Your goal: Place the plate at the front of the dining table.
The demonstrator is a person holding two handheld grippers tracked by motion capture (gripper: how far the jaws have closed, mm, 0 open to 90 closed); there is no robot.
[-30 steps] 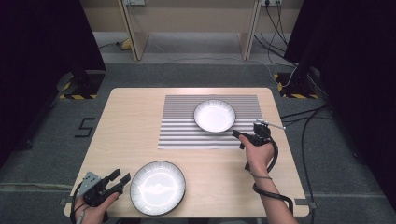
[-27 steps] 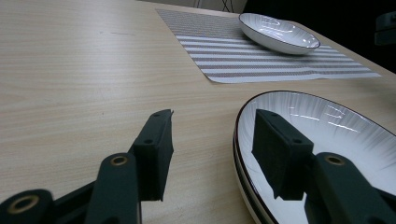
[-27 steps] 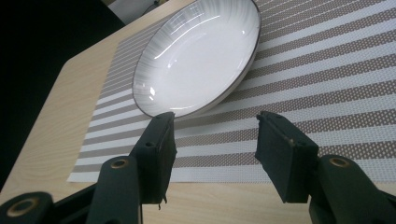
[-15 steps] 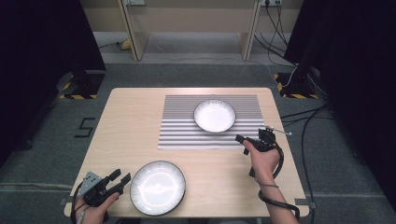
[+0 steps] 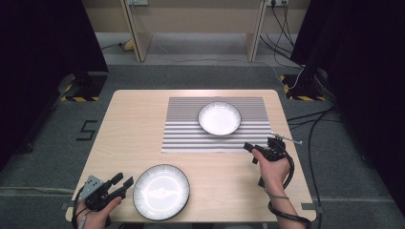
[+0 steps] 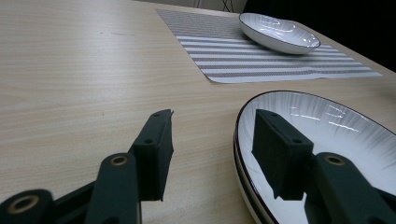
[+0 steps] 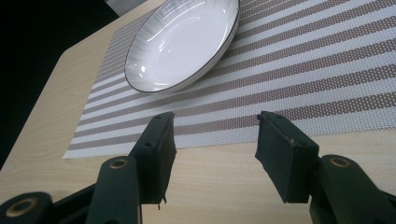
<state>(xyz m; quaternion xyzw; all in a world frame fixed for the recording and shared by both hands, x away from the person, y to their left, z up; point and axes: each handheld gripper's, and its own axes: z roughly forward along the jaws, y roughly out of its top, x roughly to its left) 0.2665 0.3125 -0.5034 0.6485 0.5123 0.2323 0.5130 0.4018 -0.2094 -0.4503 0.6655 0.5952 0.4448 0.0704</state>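
Note:
A white plate with a dark rim (image 5: 161, 192) lies near the table's front edge, left of centre. My left gripper (image 5: 122, 181) rests just left of that plate, open. In the left gripper view the near plate (image 6: 336, 130) lies by the right jaw, and the left gripper (image 6: 212, 116) holds nothing. A second white plate (image 5: 219, 118) sits on the striped placemat (image 5: 186, 129). My right gripper (image 5: 249, 146) hovers open by the mat's front right corner. In the right gripper view the right gripper (image 7: 215, 116) faces the far plate (image 7: 182, 42) across the mat (image 7: 327, 70).
The wooden table (image 5: 138, 119) has bare wood on its left half. Cables (image 5: 310, 124) trail over the floor to the right. Yellow-and-black striped bases (image 5: 79, 98) stand at the far corners, with dark curtains on both sides.
My right gripper has drawn back from the far plate, toward the near right of the table. The left gripper and both plates have stayed where they were.

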